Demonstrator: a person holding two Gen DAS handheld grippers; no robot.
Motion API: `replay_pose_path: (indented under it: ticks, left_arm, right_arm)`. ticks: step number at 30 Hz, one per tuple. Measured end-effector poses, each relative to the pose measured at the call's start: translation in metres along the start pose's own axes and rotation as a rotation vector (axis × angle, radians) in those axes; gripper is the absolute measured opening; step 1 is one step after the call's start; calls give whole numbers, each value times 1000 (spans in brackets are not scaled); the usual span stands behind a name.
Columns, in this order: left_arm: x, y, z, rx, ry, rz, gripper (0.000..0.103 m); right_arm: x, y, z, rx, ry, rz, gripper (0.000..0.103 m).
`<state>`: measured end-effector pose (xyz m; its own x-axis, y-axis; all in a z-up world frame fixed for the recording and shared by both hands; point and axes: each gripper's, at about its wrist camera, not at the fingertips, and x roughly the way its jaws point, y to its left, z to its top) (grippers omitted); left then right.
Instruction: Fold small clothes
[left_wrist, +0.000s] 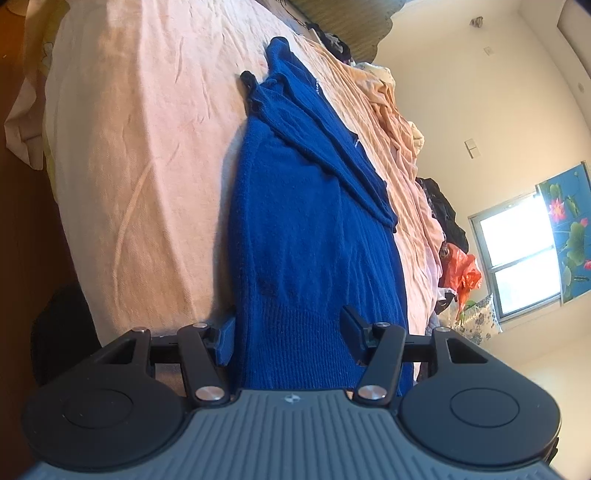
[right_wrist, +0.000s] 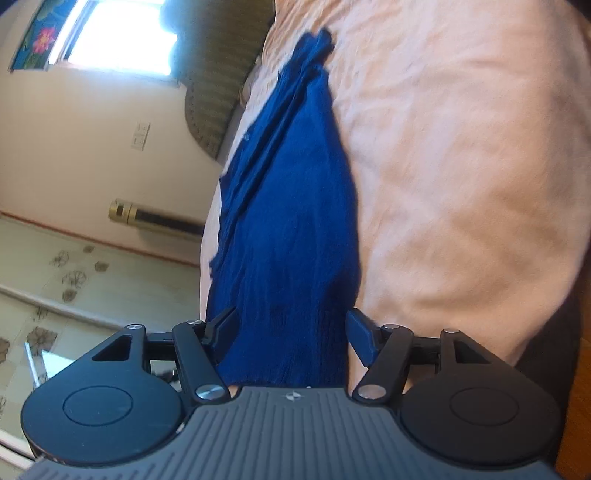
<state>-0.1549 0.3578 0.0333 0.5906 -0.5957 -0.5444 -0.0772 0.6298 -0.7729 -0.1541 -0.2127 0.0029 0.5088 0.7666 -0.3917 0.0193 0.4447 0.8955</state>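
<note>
Left wrist view
- Sweater: the blue sweater (left_wrist: 295, 206) lies stretched out on the pink sheet (left_wrist: 147, 147) of the bed, running away from me, with its ribbed hem nearest my fingers.
- Left gripper: my left gripper (left_wrist: 290, 334) is spread wide, and the hem runs between the two fingers (left_wrist: 226, 341). The cloth fills the gap, but neither finger presses on it, so I am not holding anything.
- Pose: I am tipped sideways, low over the edge of the bed and looking along the sweater.
- Beyond: rumpled peach cloth (left_wrist: 399, 147), dark clothes (left_wrist: 443, 210) and an orange bag (left_wrist: 463, 275) lie along the far side of the bed, with a window (left_wrist: 517, 254) behind them.

Right wrist view
- Sweater: the same sweater (right_wrist: 288, 221) runs from my fingers up across the sheet (right_wrist: 461, 184), close to the bed's edge; the picture is blurred.
- Right gripper: my right gripper (right_wrist: 291, 334) is also spread wide. The cloth lies in the gap, unpinched.
- Pose: tipped sideways, low at the near end of the sweater; the tiled floor (right_wrist: 74, 280) shows at the left.
</note>
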Motion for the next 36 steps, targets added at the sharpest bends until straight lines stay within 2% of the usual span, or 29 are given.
replay_pose_path:
  ticks: [5, 8, 9, 10, 12, 16, 18, 20, 24, 26, 28, 30, 31, 32, 33, 36]
  left_arm:
    - [2, 4, 1, -8, -1, -14, 57]
    - [2, 3, 2, 2, 1, -7, 57]
    - [2, 3, 2, 3, 0, -7, 57]
    - [1, 4, 1, 1, -3, -10, 57]
    - [0, 6, 0, -8, -7, -18, 57]
    - [0, 8, 0, -14, -7, -29, 57]
    - [-1, 9, 1, -12, -3, -28, 57]
    - [-1, 7, 2, -5, 1, -25, 57]
    - [1, 4, 2, 9, 5, -15, 57]
    - [1, 0, 2, 28, 6, 0, 56]
    - [2, -4, 1, 38, 6, 14, 55]
    - [2, -6, 0, 49, 4, 37, 46]
    - [2, -7, 0, 56, 3, 56, 33]
    - [3, -8, 0, 64, 1, 87, 12]
    - [5, -9, 0, 75, 7, 133, 5]
    - [5, -12, 1, 107, 16, 171, 5]
  right_arm:
    - [0, -3, 28, 6, -75, -50, 64]
    - [14, -6, 41, 13, -93, -42, 64]
    - [19, -7, 43, 17, -94, -24, 68]
    - [23, -8, 43, 17, -86, -12, 69]
    - [32, -2, 39, -8, -22, 12, 69]
    - [43, 10, 15, -92, 208, 49, 69]
    - [39, 13, 4, -118, 247, 46, 69]
    - [31, 9, 2, -89, 236, 60, 68]
    - [22, -3, 7, 9, 149, 45, 44]
    - [24, -3, 7, 5, 130, -10, 33]
    - [30, -1, 1, -15, 144, -69, 15]
    - [34, 1, -3, -45, 155, -88, 10]
    - [34, 4, -6, -65, 145, -95, 9]
    - [33, 5, -8, -81, 134, -97, 9]
    - [32, 7, -9, -93, 129, -100, 9]
    - [28, 13, -12, -134, 116, -87, 9]
